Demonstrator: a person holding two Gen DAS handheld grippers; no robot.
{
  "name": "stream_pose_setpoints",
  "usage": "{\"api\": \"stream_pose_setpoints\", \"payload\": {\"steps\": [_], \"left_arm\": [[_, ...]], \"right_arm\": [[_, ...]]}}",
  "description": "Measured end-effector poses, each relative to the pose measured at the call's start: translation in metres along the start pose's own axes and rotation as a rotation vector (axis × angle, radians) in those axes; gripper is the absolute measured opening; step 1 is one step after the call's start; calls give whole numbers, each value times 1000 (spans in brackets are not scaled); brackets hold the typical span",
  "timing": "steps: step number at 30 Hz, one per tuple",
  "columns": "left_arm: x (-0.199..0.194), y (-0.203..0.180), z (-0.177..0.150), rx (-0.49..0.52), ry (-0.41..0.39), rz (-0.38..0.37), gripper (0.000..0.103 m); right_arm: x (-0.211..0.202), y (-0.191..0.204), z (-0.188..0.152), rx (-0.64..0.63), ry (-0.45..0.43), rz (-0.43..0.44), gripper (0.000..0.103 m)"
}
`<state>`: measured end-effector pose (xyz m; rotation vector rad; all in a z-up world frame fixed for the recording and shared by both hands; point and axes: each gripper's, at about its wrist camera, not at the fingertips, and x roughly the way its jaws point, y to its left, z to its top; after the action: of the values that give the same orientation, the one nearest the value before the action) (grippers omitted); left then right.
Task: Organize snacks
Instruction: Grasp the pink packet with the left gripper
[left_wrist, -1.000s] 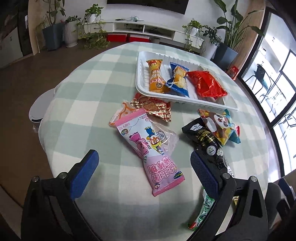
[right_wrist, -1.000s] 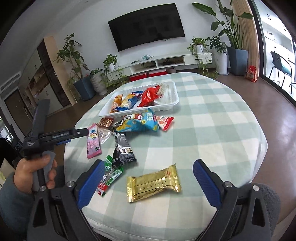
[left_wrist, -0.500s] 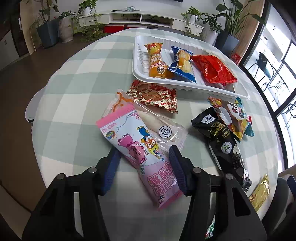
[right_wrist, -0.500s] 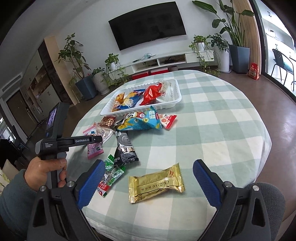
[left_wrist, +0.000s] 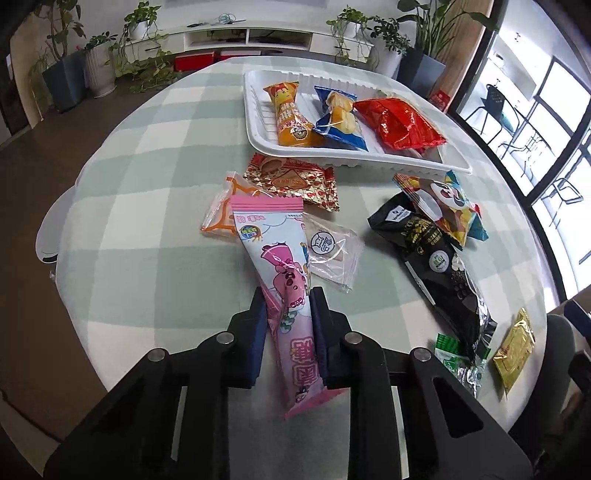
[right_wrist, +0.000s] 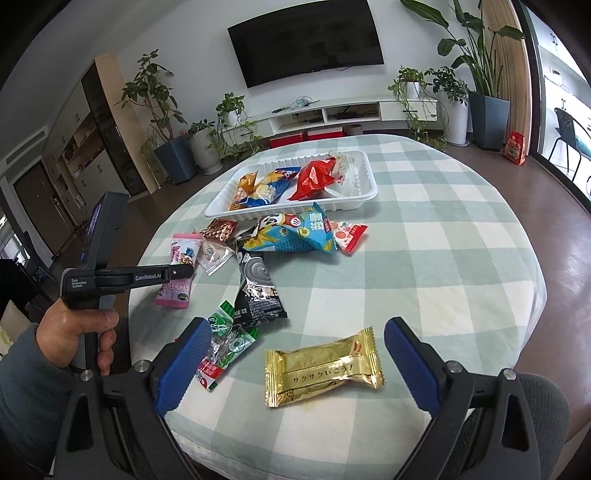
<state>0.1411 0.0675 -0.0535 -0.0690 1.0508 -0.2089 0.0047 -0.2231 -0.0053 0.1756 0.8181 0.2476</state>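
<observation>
A long pink snack packet (left_wrist: 273, 236) lies on the checked tablecloth, and my left gripper (left_wrist: 287, 299) is closing its jaws on the packet's lower half, with both pads pressing its sides. The right wrist view shows that same left gripper (right_wrist: 184, 273) from the side, over the pink packet (right_wrist: 183, 251). My right gripper (right_wrist: 297, 328) stands open near the table's front edge, with a gold packet (right_wrist: 323, 369) lying on the cloth between and just below its fingers. The white tray (left_wrist: 369, 162) at the back holds an orange, a blue and a red packet.
Loose on the cloth lie a clear wrapper (left_wrist: 328, 254), a red-gold packet (left_wrist: 295, 181), a black packet (left_wrist: 432, 254), a colourful panda packet (left_wrist: 443, 203) and a green packet (right_wrist: 225, 343). A person's hand (right_wrist: 74, 332) holds the left gripper. The round table's edge drops off close by.
The left gripper's jaws have gone from wide open to closed around the pink packet while it moved in over it. The right gripper has stayed open and still.
</observation>
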Motion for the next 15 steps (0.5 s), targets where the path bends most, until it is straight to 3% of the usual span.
{"api": "stream_pose_setpoints", "payload": {"steps": [7, 11, 15], "left_arm": [[-23, 8, -12, -10, -26, -82, 19], [-35, 11, -19, -19, -32, -125, 19], [-37, 9, -26, -17, -27, -150, 19]], "right_arm": [[17, 11, 23, -68, 22, -32, 98], [40, 19, 41, -122, 78, -17, 98], [77, 29, 54, -168, 198, 23, 85]]}}
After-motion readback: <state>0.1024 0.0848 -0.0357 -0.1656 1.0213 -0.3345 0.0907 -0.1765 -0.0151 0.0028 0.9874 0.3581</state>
